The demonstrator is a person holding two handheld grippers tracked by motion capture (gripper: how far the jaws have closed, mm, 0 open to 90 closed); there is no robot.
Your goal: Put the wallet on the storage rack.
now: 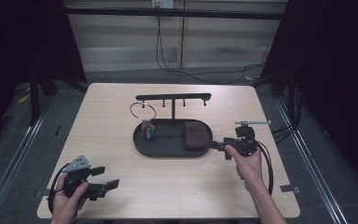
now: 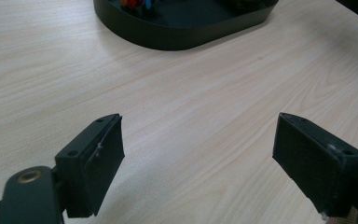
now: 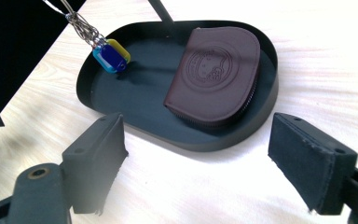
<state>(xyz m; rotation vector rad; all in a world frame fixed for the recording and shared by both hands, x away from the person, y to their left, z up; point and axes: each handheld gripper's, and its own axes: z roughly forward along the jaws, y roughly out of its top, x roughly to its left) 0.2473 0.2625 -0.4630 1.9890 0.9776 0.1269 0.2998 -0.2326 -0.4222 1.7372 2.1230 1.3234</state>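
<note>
Black jaws of the right gripper [image 3: 196, 163] are seen spread wide in the right gripper view, holding nothing, with the near rim of the oval black tray [image 3: 205, 142] just beyond them. Inside the tray, a dark brown zip pouch [image 3: 214, 74] lies flat at the end nearer this gripper; an embossed round emblem is visible on it, though its detail is hard to make out. At the far end, blue and yellow key tags [image 3: 112, 56] hang on a chain that is cut off by the top edge.

From the high view the tags appear as small coloured specks, but the wire ring [image 1: 143, 111] they hang from and the T-shaped hook stand [image 1: 173, 98] rising from the tray's back edge are shown. The right gripper [image 1: 219, 144] is seen there beside the tray's right end, held in a hand [image 1: 247, 163].

Near the desk's front left corner the left gripper [image 1: 107, 179] is held in the other hand, well apart from the tray. In the left gripper view its jaws [image 2: 198, 154] are released over bare wood, and the tray is cropped at the top.

The desk [image 1: 121, 98] is pale wood grain. Behind it, cables trail across a grey floor before light panels, with dark curtains at both sides.
</note>
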